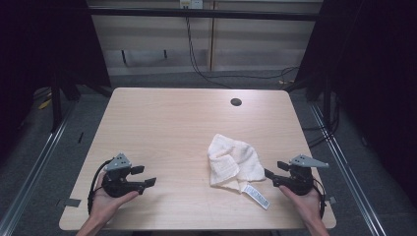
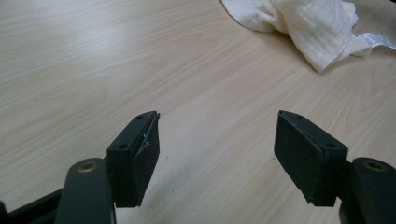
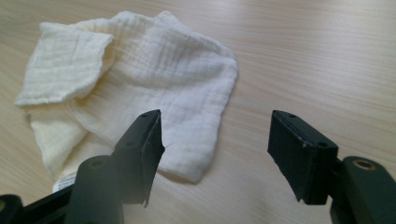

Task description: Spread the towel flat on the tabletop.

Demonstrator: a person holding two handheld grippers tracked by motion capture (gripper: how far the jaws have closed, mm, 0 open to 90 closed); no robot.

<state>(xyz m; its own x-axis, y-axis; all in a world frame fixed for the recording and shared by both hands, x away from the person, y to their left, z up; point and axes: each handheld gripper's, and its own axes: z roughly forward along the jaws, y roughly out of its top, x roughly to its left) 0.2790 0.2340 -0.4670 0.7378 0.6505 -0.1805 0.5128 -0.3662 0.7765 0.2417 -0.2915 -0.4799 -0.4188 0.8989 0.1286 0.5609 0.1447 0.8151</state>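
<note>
Cloth (image 1: pixel 231 163) was seen from the high view, crumpled on the table (image 1: pixel 162 128) between the left gripper (image 1: pixel 146 176) and the right gripper (image 1: pixel 271 178), nearer the right one. In the left gripper view, jaws were held wide apart, cloth cut off at the top. In the right gripper view, jaws were held wide apart just before the cloth, nothing gripped.

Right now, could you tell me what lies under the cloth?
The cloth lies crumpled straight on the table. Its white label sticks out at the near edge. Whatever its folds may cover is hidden.
</note>
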